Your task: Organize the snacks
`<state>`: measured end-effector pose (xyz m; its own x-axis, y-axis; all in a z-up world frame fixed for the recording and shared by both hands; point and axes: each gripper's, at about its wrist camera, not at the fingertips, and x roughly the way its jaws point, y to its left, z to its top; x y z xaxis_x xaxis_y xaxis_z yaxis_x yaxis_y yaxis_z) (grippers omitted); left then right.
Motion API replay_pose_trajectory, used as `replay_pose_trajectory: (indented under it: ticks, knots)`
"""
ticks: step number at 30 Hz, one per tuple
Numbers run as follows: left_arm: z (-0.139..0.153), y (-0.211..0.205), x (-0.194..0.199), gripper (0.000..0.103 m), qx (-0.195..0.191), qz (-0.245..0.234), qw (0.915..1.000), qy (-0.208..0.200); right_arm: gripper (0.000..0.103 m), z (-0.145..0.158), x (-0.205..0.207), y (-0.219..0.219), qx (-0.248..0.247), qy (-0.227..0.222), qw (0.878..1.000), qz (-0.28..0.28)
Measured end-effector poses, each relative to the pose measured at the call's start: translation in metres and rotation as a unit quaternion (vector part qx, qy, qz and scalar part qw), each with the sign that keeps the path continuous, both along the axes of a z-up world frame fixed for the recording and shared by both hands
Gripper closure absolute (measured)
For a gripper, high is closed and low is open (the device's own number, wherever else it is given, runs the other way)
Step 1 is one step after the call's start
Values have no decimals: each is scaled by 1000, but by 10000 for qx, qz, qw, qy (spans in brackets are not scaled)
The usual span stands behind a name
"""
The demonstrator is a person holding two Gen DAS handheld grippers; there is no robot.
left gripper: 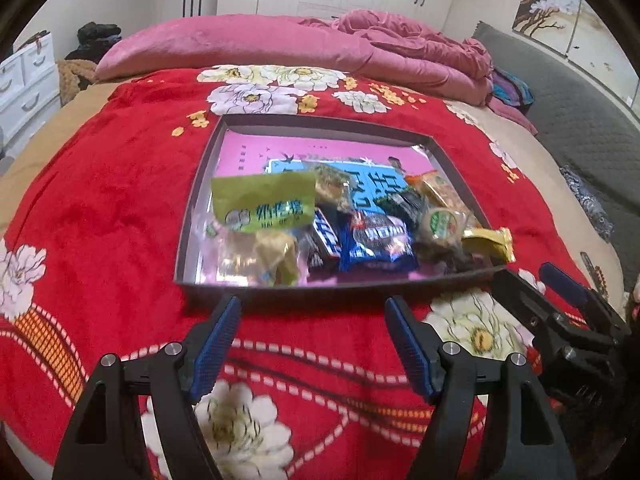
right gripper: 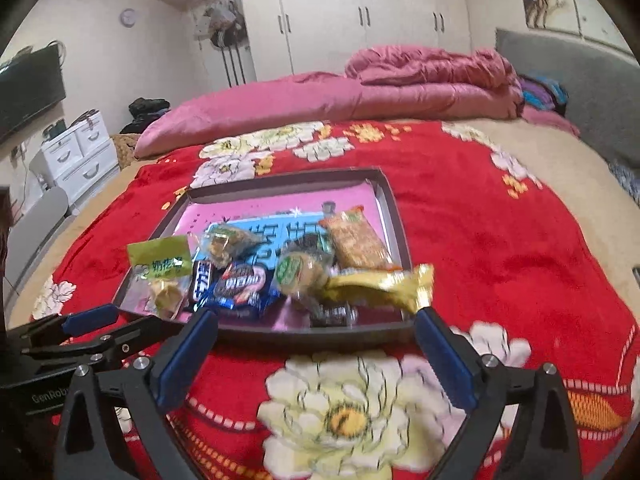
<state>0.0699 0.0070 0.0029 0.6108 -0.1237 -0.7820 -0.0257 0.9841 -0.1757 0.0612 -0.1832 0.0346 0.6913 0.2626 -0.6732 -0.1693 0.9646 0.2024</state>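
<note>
— Two grippers hang over what, exactly?
— Over a bed (left gripper: 120,200) covered with a red flowered blanket (right gripper: 500,240), a pink quilt (right gripper: 420,76) bunched at its far side.
— And the snacks?
— All in a shallow dark box (left gripper: 200,200) lying flat on the blanket, pink inside. They lie in a loose heap toward its near edge.
— Which ones can you tell apart?
— A green packet (left gripper: 264,200) at the left, a blue wrapper (left gripper: 376,244) in the middle, an orange packet (right gripper: 358,240) toward the right, a round green-topped snack (right gripper: 296,272) beside it, and a gold wrapper (right gripper: 384,284) that pokes out over the box's right near corner.
— How does the left gripper (left gripper: 312,308) stand?
— Partly spread, nothing between its blue pads (left gripper: 216,348), just short of the box's near wall.
— And the right gripper (right gripper: 316,324)?
— Spread very wide, empty too. Its right pad sits just beside the tip of the gold wrapper; whether they touch I cannot tell.
</note>
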Motion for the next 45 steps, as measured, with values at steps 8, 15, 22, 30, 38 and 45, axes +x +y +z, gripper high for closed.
replay_pose_trajectory:
  ticks: [8, 15, 22, 30, 38, 45]
  knots:
    - [1, -5, -32, 27, 10, -83, 9998, 205, 2, 3, -29, -5, 126, 215, 9997, 25]
    - [1, -7, -53, 27, -77, -50, 9996, 285, 2, 9, -53, 3, -43, 46, 9999, 155]
    - [3, -7, -64, 27, -45, -31, 9998, 175, 2, 15, -73, 3, -111, -135, 9997, 147]
    - [3, 0, -64, 27, -40, 75, 9999, 148, 2, 16, -77, 9, -277, -178, 9992, 230]
    - [1, 1, -62, 27, -24, 112, 9997, 196, 1, 10, -73, 5, -242, -14, 9995, 221]
    - [1, 2, -62, 27, -15, 122, 9997, 204, 1, 8, -72, 3, -216, -8, 9995, 225]
